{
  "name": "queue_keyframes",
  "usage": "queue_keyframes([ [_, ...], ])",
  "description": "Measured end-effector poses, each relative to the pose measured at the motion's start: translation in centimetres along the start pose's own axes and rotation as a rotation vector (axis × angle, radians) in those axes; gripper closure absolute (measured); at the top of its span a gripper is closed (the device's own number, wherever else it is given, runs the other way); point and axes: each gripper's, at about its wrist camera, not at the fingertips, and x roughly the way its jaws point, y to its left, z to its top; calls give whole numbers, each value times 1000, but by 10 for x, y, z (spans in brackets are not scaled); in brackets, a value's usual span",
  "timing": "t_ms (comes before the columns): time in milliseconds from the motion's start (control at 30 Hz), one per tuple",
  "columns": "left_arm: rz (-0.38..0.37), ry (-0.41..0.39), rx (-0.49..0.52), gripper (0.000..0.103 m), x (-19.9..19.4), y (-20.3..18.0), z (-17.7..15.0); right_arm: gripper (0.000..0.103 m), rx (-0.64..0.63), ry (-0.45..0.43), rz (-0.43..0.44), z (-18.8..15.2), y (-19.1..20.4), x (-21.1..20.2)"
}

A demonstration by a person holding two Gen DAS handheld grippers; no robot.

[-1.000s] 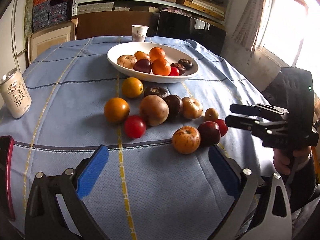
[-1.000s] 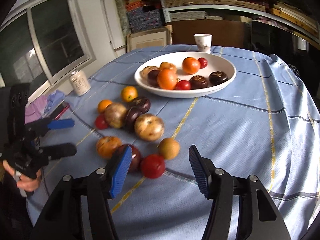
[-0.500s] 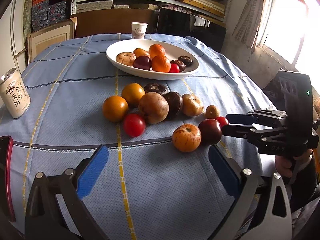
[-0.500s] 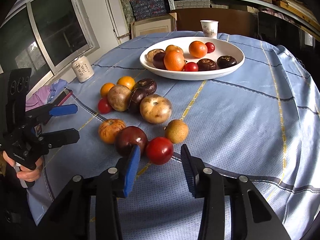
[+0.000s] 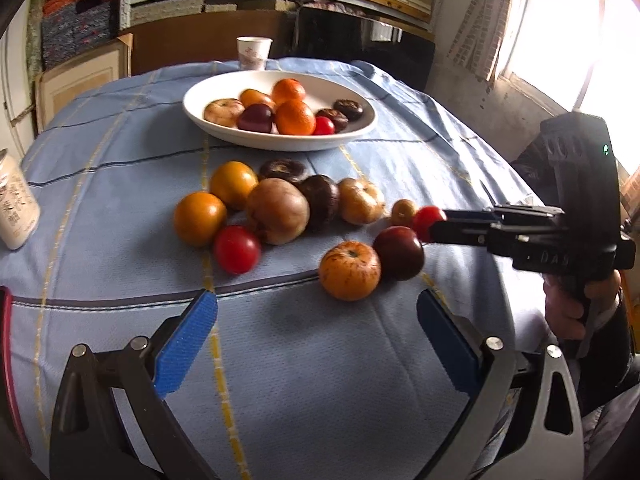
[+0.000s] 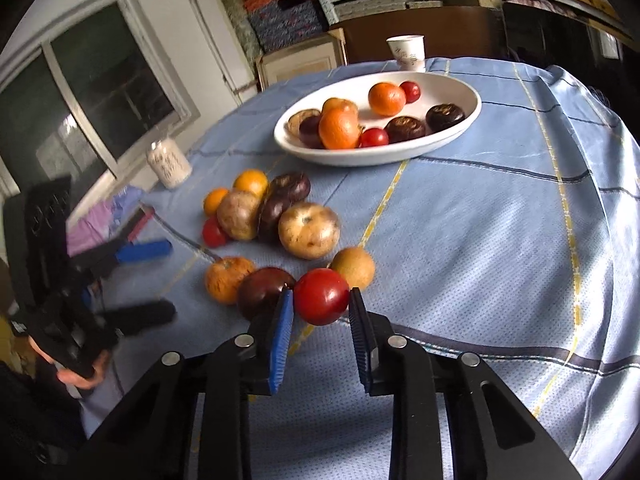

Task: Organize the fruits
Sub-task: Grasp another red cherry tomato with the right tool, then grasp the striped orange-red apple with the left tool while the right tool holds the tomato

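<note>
A white bowl (image 5: 280,144) (image 6: 380,158) at the far side of the blue tablecloth holds several fruits. More fruits lie loose in a cluster in front of it. My right gripper (image 6: 320,296) (image 5: 434,228) has its jaws closing on a small red tomato (image 6: 316,286) (image 5: 426,216), and both blue pads touch its sides. A dark red fruit (image 6: 264,290) and a small brown fruit (image 6: 354,268) sit right beside the tomato. My left gripper (image 5: 316,344) (image 6: 160,282) hangs open and holds nothing, short of an orange striped fruit (image 5: 350,266).
A white drink can (image 5: 14,204) (image 6: 168,162) stands at the table's left edge. A paper cup (image 5: 253,53) stands behind the bowl. A red flat object (image 5: 4,340) and purple cloth (image 6: 100,220) lie near the left gripper. Shelves and windows surround the table.
My right gripper moved forward to the red tomato and its jaws narrowed from wide apart until they touch it. The left gripper stayed open and almost still.
</note>
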Motion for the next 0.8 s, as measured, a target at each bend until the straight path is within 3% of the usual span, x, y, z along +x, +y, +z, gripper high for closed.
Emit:
queue_keyframes([
  [200,-32,56,-10,33,19,-6,10,74,0,-6,-10,0,0,-2],
  [400,-30,67,-11,34,29,-11,17,74,-8,-19,-3,-2,3,-7],
  [567,-31,117,-11,44,42,-13,20,74,-2,-31,-5,-2,2,-10],
  [800,-25,125,-17,45,49,-13,24,74,-15,-37,-13,-4,4,-12],
])
